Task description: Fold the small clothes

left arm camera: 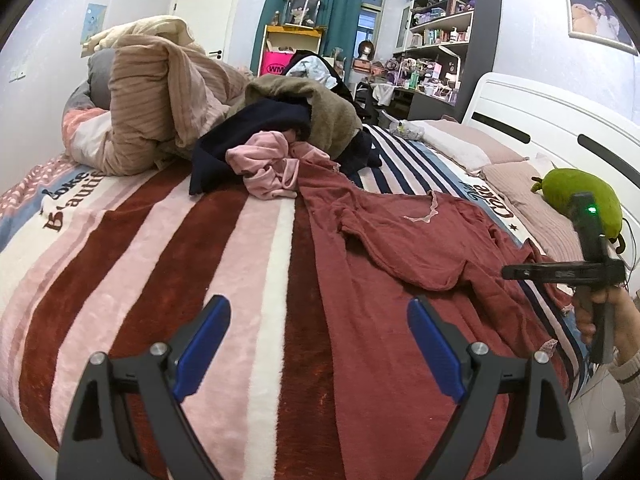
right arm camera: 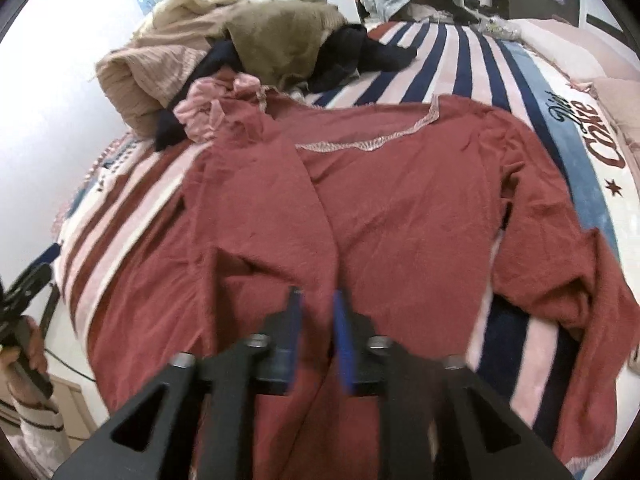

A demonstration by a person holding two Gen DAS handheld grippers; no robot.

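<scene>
Lettering shows first through my left wrist camera: the striped blanket [left arm camera: 132,248] reads "Coke" and "Beautif…" far off to my left, and "Coke" again off to my right, beside the green plush toy [left arm camera: 584,200]. A pink box [left arm camera: 276,65] by the curtain carries "WM". My left gripper [left arm camera: 318,330] hangs with its blue pads spread wide, nothing between them, over the blanket's stripes. The red top [left arm camera: 420,248] lies ahead and to my right, its long axis running away from me toward the pile of clothes [left arm camera: 280,136], where a crumpled pink garment [left arm camera: 268,168] touches its far end. My right gripper [left arm camera: 560,270] sits at the top's right edge; from here I cannot tell how its jaws stand.

Through my right wrist camera, "Diet Coke" reads on the blanket [right arm camera: 460,52] far to my right. The red top [right arm camera: 400,208] spreads flat straight ahead, neckline away from me, one sleeve trailing right. My right gripper [right arm camera: 318,334] shows its pads nearly together with a narrow gap, low over the hem; motion blur hides whether cloth is pinched.
</scene>
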